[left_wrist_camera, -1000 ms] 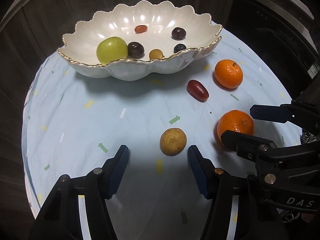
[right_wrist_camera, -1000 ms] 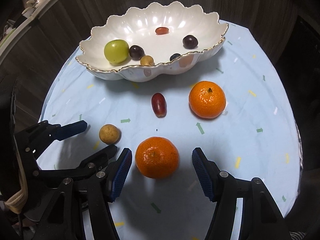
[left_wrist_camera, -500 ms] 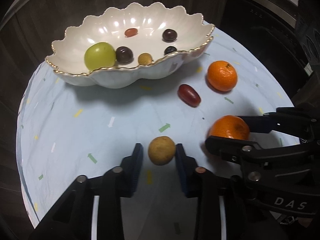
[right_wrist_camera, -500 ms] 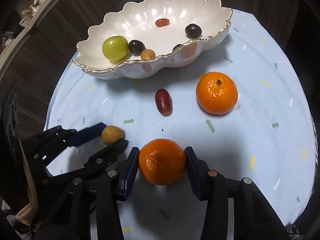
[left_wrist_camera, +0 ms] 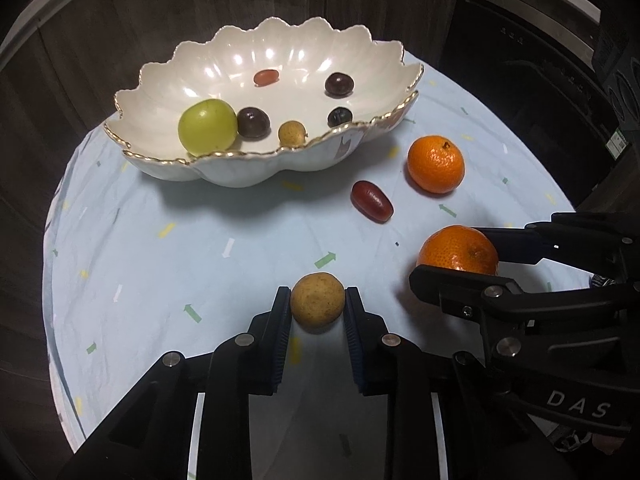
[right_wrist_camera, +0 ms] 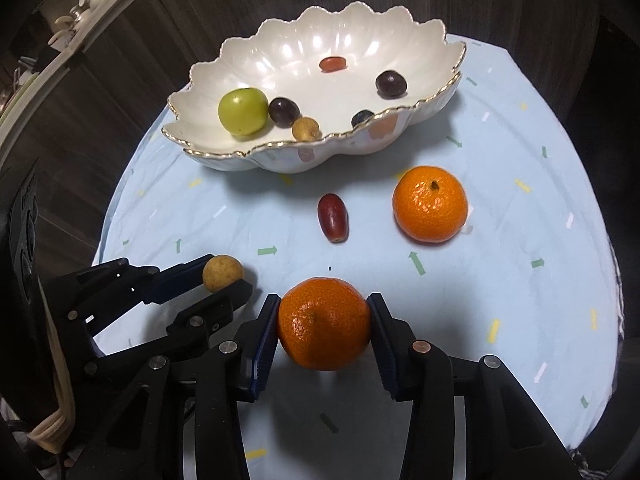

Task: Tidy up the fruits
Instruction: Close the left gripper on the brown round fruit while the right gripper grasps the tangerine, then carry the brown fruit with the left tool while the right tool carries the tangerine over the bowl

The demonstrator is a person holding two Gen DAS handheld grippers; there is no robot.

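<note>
Both grippers have closed in since a second ago. Then the left gripper (left_wrist_camera: 318,304) stood wide around the small tan fruit (left_wrist_camera: 317,303); its blue pads now press the fruit on both sides. The right gripper (right_wrist_camera: 323,326) has just been closing, and its pads now clamp the near orange (right_wrist_camera: 324,323) at the front of the pale blue tablecloth (right_wrist_camera: 500,280). White letters "DAS" show on the right gripper's body in the left view. Farther out lie a red oval fruit (right_wrist_camera: 332,217) and a second orange (right_wrist_camera: 430,204), near each other. Behind them stands the scalloped white bowl (right_wrist_camera: 400,136), holding a green fruit (right_wrist_camera: 243,111) and several small dark, tan and red fruits.
</note>
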